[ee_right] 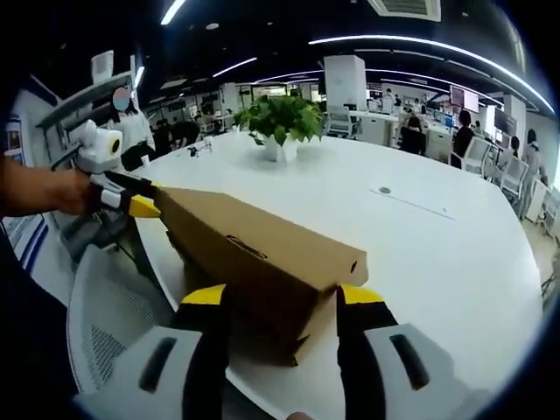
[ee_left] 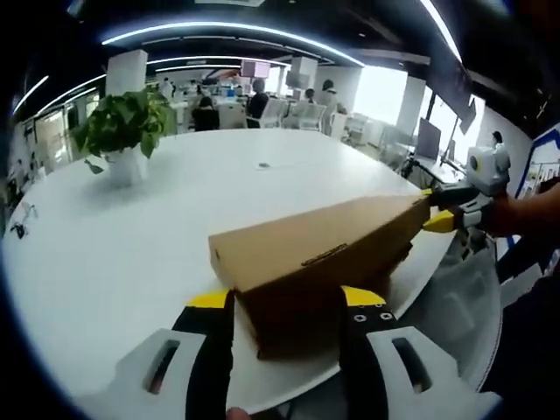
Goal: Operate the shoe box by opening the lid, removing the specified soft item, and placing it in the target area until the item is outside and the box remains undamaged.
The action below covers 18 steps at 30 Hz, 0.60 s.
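Left gripper view: one shoe box (ee_left: pixel 319 249) on the white table (ee_left: pixel 131 254), its near end clamped between the left gripper (ee_left: pixel 284 302) jaws; one potted plant (ee_left: pixel 125 131) beyond it.

Right gripper view: right gripper (ee_right: pixel 282 302) jaws clamp the box's other end; left gripper at the far end.

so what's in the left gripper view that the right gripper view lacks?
Left gripper view alone: monitors on desks by the windows at its right edge. Right gripper view alone: a grey mesh chair beside the table's edge. Both share the cardboard shoe box with its lid tilted up, held at each end by a hand-held gripper, the potted plant and the white table.
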Motion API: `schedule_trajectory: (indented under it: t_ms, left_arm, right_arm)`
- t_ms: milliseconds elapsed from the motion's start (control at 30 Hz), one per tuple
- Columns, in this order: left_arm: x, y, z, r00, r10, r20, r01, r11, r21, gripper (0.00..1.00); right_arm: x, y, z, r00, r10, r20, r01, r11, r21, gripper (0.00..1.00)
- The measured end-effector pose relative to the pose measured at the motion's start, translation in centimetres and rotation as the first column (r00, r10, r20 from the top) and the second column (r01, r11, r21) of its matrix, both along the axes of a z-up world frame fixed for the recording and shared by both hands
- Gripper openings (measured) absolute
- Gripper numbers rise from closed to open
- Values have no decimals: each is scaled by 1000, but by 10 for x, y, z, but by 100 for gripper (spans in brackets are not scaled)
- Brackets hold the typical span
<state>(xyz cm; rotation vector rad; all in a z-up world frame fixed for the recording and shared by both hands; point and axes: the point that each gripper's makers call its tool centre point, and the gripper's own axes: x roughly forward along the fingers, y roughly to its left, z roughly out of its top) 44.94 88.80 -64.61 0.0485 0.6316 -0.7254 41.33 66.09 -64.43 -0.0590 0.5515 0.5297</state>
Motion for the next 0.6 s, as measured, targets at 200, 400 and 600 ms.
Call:
schedule_trajectory:
  t_ms: [200,400,600]
  left_arm:
    - [2,-3,7,1000,3,6,-3,1000,-10,46]
    - [6,-5,16,1000,2,17,-2,1000,-14,46]
    - [10,-6,26,1000,18,19,-17,998,-60,47]
  right_arm:
    - [4,-1,5,1000,2,16,-2,1000,-5,46]
    - [9,-2,13,999,-3,33,3,1000,5,46]
    - [13,-2,19,999,11,53,-11,1000,8,47]
